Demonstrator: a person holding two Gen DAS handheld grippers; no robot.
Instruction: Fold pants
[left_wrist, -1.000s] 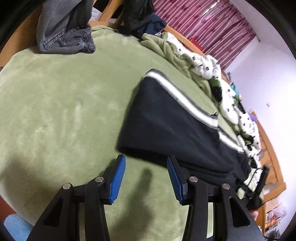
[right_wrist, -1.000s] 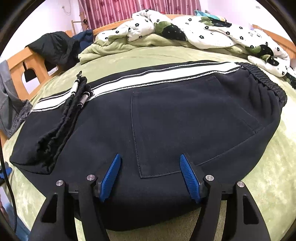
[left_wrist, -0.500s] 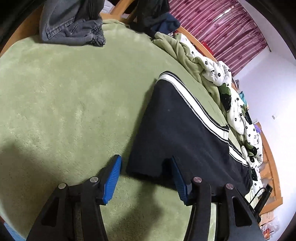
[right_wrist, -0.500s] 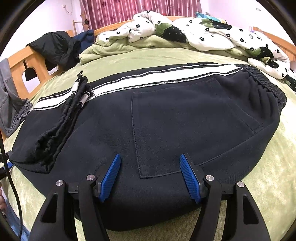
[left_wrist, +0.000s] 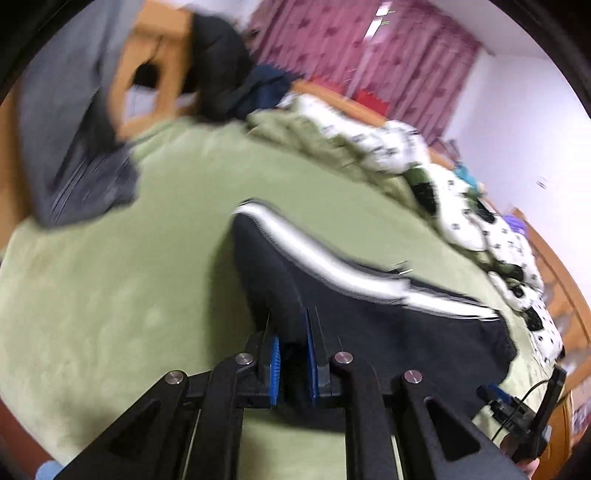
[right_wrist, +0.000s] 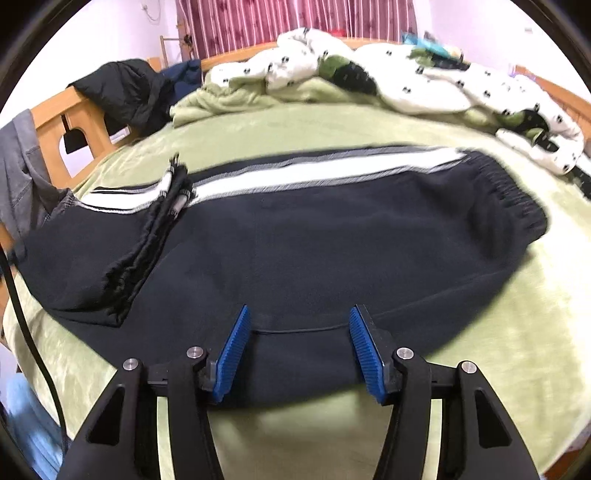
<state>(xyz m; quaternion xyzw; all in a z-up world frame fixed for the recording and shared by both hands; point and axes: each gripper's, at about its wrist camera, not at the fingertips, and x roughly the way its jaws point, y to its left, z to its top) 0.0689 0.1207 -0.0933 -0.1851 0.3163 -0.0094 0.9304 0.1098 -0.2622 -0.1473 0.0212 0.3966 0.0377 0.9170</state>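
Our left gripper (left_wrist: 293, 341) is clenched on a corner of the black pants (left_wrist: 369, 317), lifting it off the green bed (left_wrist: 129, 295). Our right gripper (right_wrist: 299, 332), its jaws just narrowing, grips nothing yet, pants edge (right_wrist: 295, 258) between them.

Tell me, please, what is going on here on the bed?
A person is folding black pants on a green blanket with two handheld claws. The left claw has just closed on the pants' near edge, with dark cloth pinched between its pads and lifted off the blanket. The right claw has been closing over the other edge, but its pads do not yet press on the cloth. The pants look already folded once, the white stripe along the far side.
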